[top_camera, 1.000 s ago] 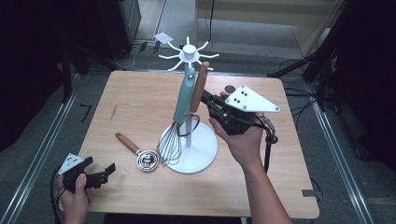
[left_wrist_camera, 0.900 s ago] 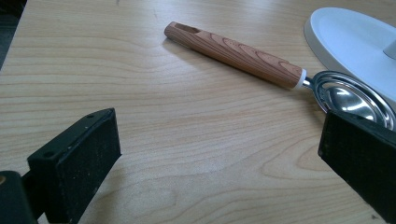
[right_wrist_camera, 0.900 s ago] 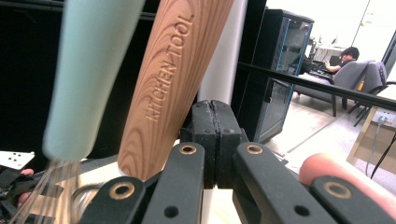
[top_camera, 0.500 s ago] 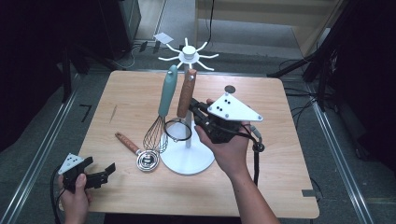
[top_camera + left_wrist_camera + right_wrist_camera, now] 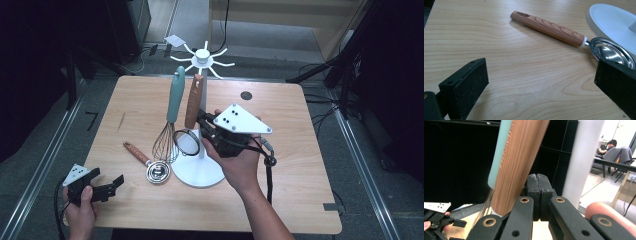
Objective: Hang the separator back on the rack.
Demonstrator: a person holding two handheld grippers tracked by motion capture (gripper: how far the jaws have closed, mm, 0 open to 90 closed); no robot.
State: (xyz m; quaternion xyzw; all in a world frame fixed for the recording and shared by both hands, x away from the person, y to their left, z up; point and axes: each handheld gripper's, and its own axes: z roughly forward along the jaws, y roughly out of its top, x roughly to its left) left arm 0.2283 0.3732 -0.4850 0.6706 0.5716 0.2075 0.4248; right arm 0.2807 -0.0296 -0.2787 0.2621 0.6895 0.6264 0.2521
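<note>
A white utensil stand (image 5: 202, 56) rises from a round base (image 5: 207, 175) at the table's middle. A teal-handled whisk (image 5: 174, 99) and a wood-handled strainer (image 5: 193, 101) hang beside its pole. My right gripper (image 5: 204, 121) is shut with nothing between its jaws. In the right gripper view, the right gripper (image 5: 539, 180) has its tips beside the strainer handle (image 5: 519, 167) and the pole (image 5: 584, 157). A steel scoop with a wooden handle (image 5: 149, 163) lies on the table. The left gripper (image 5: 112, 186) rests open at the near left corner. In its own view the left gripper (image 5: 541, 75) faces the scoop (image 5: 554, 28).
The wooden table (image 5: 300, 150) has bare room at its right and far left. A black round mark (image 5: 245, 95) sits at the back. Dark stands and cables surround the table. A person sits at a desk far off (image 5: 609, 146).
My right gripper has moved left and nearer to the stand's pole. The whisk and the strainer have swung from leaning right to hanging left of the pole. The left gripper has stayed still.
</note>
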